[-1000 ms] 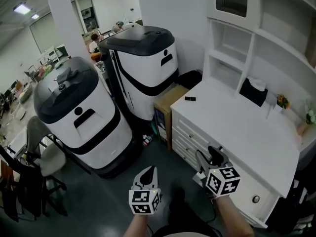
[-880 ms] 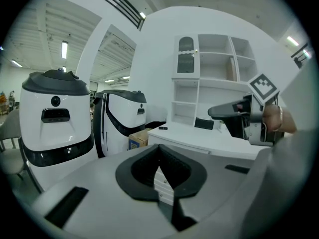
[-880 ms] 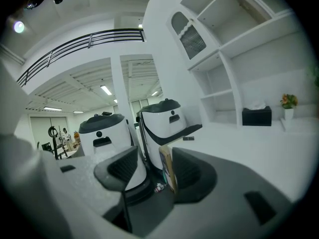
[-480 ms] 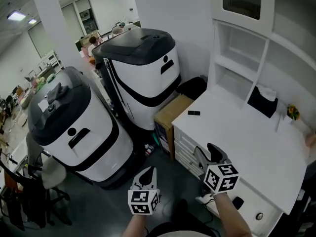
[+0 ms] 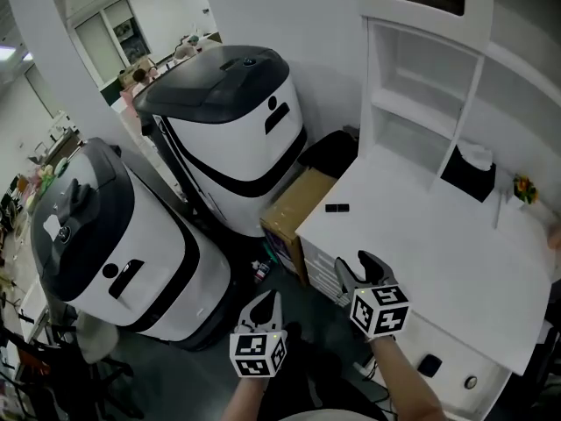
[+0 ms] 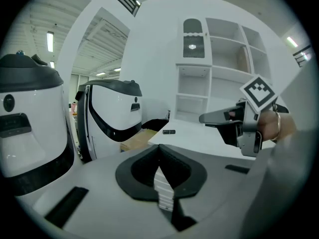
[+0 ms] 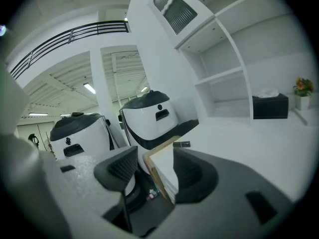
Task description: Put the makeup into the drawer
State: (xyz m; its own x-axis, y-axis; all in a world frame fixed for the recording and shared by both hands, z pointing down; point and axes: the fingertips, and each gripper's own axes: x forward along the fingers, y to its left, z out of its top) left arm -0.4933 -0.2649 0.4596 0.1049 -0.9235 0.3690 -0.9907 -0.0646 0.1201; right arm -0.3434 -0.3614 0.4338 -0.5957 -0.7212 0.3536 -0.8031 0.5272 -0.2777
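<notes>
The makeup [image 5: 337, 207] is a small black stick lying near the left end of the white desk [image 5: 438, 253]; it also shows as the makeup [image 6: 169, 131] and the makeup [image 7: 182, 144] in the two gripper views. The desk's drawers [image 5: 317, 260] are closed. My right gripper [image 5: 355, 268] hovers open over the desk's front left corner, short of the makeup, with nothing between its jaws [image 7: 154, 166]. My left gripper [image 5: 266, 303] hangs over the floor left of the desk, its jaws pressed together and empty [image 6: 159, 151].
Two big white-and-black machines [image 5: 232, 121] [image 5: 96, 244] stand left of the desk. A cardboard box [image 5: 294, 202] sits against the desk's side. White shelves [image 5: 421, 103], a black tissue box [image 5: 467, 172] and a small plant [image 5: 524, 187] are at the back.
Both grippers have moved along the desk's front toward its left corner, nearer the makeup. The jaws look the same as before.
</notes>
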